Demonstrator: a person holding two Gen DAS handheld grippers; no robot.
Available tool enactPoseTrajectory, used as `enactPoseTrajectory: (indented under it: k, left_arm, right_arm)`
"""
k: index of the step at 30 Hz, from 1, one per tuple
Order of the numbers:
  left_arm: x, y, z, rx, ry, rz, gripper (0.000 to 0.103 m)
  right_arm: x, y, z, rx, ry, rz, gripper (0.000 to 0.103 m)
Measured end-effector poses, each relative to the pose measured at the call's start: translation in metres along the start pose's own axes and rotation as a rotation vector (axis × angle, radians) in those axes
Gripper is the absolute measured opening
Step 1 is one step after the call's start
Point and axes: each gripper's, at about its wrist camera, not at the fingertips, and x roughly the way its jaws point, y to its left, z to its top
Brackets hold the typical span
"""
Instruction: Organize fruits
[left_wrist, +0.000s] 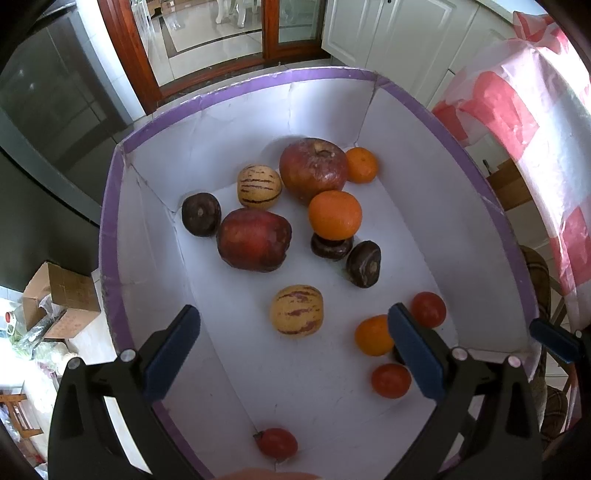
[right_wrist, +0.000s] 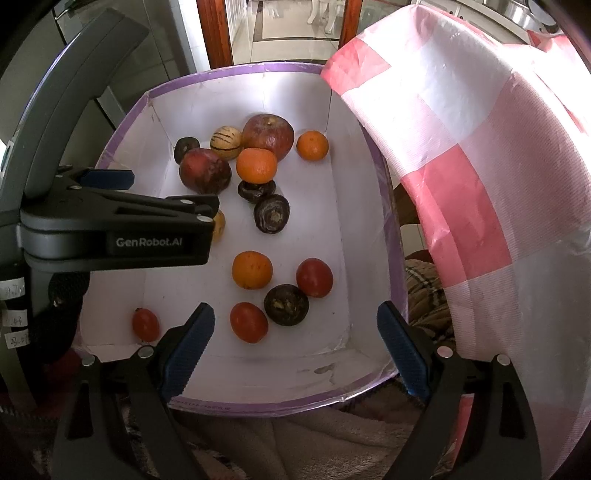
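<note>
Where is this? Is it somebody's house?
Probably a home, likely a kitchen or dining area. There is a tiled floor beyond a wood-framed glass door, white cabinet doors, and a pink-and-white checked tablecloth beside the white box of fruit.

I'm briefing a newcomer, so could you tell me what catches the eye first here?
A white box with a purple rim holds scattered fruit: two big red apples at the far end, bright oranges among them. Both grippers, left and right, hover open above it.
</note>
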Motion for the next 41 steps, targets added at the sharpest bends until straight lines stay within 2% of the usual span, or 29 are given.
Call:
enactPoseTrajectory:
  k: [29,32,35,39,41]
  left_arm:
    - [0.007,0.006,0.001,-0.007,0.027,-0.004,0.102]
    - [0.002,0.007,0.003,-0.009,-0.004,0.016,0.102]
    - [-0.014,0.007,0.017,0.013,-0.058,0.032,0.102]
    - [-0.046,0.012,0.041,0.014,-0.183,0.104,0.102]
    - [-0.053,0.013,0.046,0.015,-0.188,0.112,0.102]
  right_arm:
    - [0.004,-0.001,-0.004,0.004,0.009,0.006,0.087]
    - [0.001,0.001,-0.005,-0.004,-0.006,-0.001,0.087]
    - [-0.020,0.007,-0.004,-0.034,-0.084,-0.007,0.087]
    - [-0.049,0.008,-0.005,-0.036,-0.171,0.023,0.087]
    - [-0.054,0.007,-0.008,-0.027,-0.179,0.028,0.087]
